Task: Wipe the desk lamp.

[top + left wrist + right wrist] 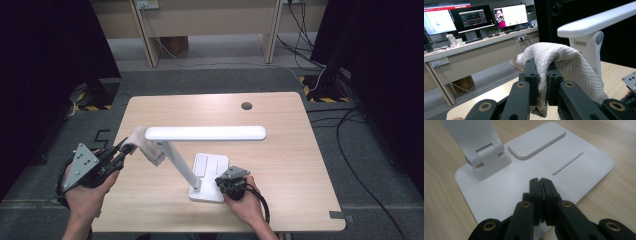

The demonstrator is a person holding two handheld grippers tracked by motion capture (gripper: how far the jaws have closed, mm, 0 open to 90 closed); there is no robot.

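Observation:
A white desk lamp stands on the wooden table [285, 125]: a flat base [212, 172], a slanted arm [180, 165] and a long level head [205, 133]. My left gripper [127, 147] is shut on a white quilted cloth [149, 146], which hangs against the head's left end. In the left gripper view the cloth [571, 67] drapes over my gripper [541, 72], just below the lamp head [599, 20]. My right gripper [220, 182] is shut with nothing in it, and its tips [540, 181] sit at the lamp base [579, 170], near the arm's hinge [487, 157].
A round cable hole [246, 105] lies in the tabletop's far side. Beyond the table are a pale desk [210, 25], black curtains and floor cables [350, 125]. The left gripper view shows another desk with monitors [474, 17].

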